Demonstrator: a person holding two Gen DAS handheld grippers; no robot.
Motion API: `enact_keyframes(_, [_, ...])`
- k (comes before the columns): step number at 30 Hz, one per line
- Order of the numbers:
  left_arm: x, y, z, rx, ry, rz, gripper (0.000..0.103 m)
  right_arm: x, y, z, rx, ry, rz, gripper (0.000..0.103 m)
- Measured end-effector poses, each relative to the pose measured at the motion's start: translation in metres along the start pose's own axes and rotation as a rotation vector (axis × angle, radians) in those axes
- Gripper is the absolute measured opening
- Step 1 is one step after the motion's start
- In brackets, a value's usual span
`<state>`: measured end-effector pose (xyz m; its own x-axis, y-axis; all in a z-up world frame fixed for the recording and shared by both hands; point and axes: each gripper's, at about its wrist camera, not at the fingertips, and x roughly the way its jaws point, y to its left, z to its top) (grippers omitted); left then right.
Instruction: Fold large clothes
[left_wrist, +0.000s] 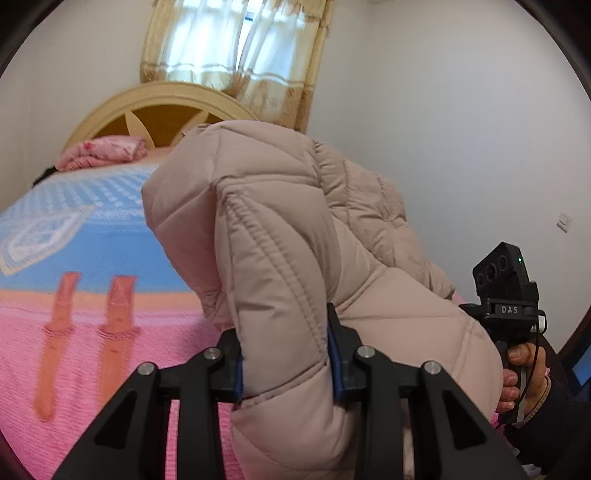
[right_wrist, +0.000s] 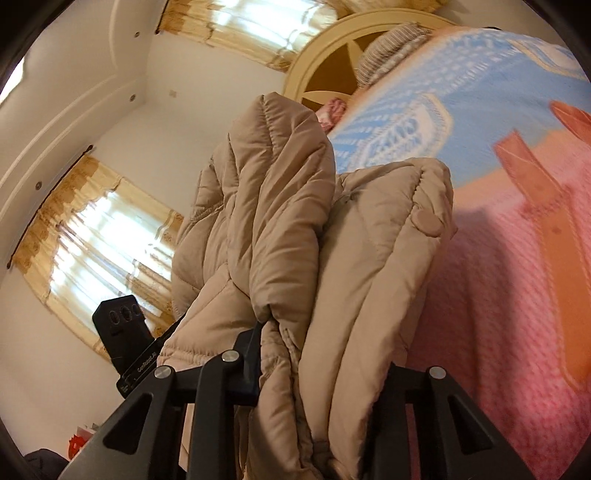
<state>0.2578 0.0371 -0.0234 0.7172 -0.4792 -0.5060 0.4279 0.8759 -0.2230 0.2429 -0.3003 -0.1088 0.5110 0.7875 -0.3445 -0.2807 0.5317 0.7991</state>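
A: Where is the coat?

B: The beige quilted coat (left_wrist: 280, 236) is bunched and held up over the near part of the bed (left_wrist: 74, 332), between both grippers. The left gripper (left_wrist: 284, 354) has its 2 fingers (left_wrist: 338, 354) clamped on a thick padded fold; the fabric bulges above and below the pads.

A: And the right one?

B: The right gripper (right_wrist: 317, 365) is closed on a hemmed edge of the same coat, with several layers squeezed between its 2 fingers. In the left wrist view a hand (left_wrist: 524, 373) grips that tool's handle at the far right.

A: Any loose edges?

B: In the right wrist view a flap with a round snap (right_wrist: 426, 223) hangs to the right, and a stitched cuff edge sags left of the jaws.

A: Room to move?

B: The pink and blue bedspread (left_wrist: 122, 243) lies open to the left, up to the folded pink blanket (left_wrist: 103, 151) by the headboard (left_wrist: 155, 107). Bare wall (left_wrist: 461, 129) stands to the right.
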Motion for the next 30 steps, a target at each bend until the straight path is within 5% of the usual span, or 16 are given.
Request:
enact_keyframes(16, [-0.05,0.092,-0.01,-0.08,-0.045,0.254,0.033,0.157,0.07,0.024,-0.113,0.174,0.099,0.028])
enact_keyframes(30, [-0.073,0.135,-0.043,-0.161,-0.03,0.377,0.033,0.26,0.102,0.007,-0.167,0.305,0.107,0.028])
